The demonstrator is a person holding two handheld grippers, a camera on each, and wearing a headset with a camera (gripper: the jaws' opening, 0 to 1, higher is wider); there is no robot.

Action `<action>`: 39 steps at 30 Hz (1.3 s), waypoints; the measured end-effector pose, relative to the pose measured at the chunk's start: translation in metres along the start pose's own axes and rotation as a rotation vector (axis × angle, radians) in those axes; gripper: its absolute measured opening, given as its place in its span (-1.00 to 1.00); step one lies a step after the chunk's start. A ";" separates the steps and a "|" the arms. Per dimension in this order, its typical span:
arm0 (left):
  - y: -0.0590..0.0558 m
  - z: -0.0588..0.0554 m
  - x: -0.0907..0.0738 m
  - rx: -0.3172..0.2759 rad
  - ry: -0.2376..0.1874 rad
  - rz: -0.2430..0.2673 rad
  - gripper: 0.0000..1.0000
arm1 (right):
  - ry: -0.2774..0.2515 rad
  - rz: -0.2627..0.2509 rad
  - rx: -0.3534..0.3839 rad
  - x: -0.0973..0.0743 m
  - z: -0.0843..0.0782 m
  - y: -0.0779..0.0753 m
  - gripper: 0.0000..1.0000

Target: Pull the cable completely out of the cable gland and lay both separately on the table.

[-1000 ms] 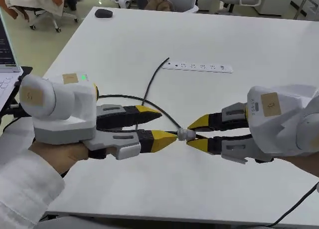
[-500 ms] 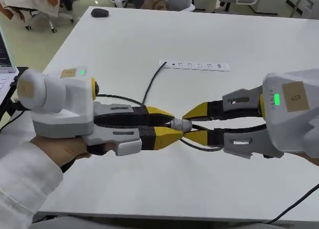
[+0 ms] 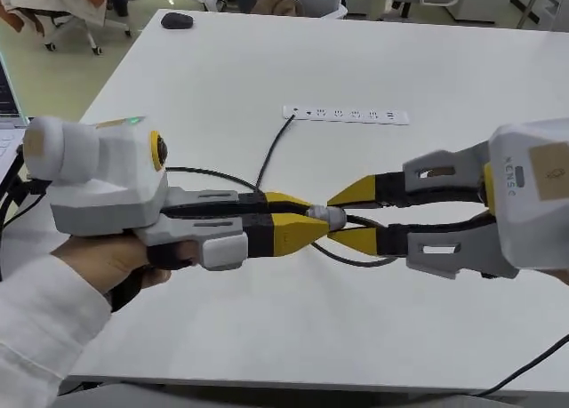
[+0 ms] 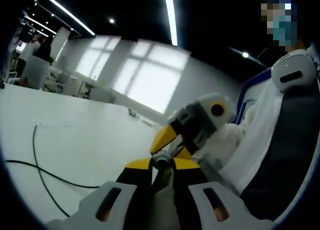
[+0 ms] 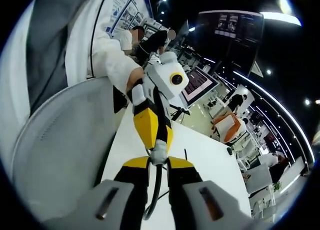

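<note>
A small grey cable gland (image 3: 325, 218) hangs above the white table (image 3: 462, 79), level with the two grippers that meet tip to tip. My left gripper (image 3: 313, 218) comes from the left and is shut on the gland (image 4: 162, 161). From the right, my right gripper (image 3: 332, 221) stands open with its yellow tips on either side of the gland (image 5: 159, 152). The black cable (image 5: 156, 185) leaves the gland, runs back between the right jaws without touching them, and sags in a loop (image 3: 356, 262) below them. The rest of the cable (image 3: 267, 159) trails over the table toward the far side.
A white power strip (image 3: 348, 115) lies across the table's middle and a dark mouse (image 3: 178, 20) sits at the far left corner. Office chairs stand beyond the table. Another black cord (image 3: 533, 364) crosses the near right corner.
The two grippers have closed in on each other. The gland now sits in my left gripper's tips. My right jaws have spread, and the cable has slackened into a loop under them.
</note>
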State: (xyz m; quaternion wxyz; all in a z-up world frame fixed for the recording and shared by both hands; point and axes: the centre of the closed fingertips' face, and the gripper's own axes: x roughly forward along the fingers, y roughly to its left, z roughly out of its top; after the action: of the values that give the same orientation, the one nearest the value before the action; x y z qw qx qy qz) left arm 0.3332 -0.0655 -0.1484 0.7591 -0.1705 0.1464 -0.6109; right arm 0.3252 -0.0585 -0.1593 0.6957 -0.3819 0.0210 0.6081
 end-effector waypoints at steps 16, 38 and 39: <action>-0.019 0.023 -0.014 0.265 -0.112 -0.055 -0.69 | -0.382 0.148 0.588 -0.032 0.022 -0.022 -0.91; -0.035 0.033 -0.011 0.381 -0.146 -0.114 -0.68 | -0.518 0.419 0.996 -0.026 0.043 -0.005 -0.76; -0.038 0.033 -0.011 0.390 -0.148 -0.120 -0.68 | -0.525 0.429 1.020 -0.027 0.045 -0.004 -0.76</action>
State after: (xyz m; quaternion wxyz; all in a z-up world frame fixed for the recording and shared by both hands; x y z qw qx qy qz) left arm 0.3123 -0.0594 -0.1017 0.7487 -0.0730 -0.0411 -0.6576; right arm 0.3024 -0.0556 -0.1120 0.6348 0.1744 0.2138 0.7217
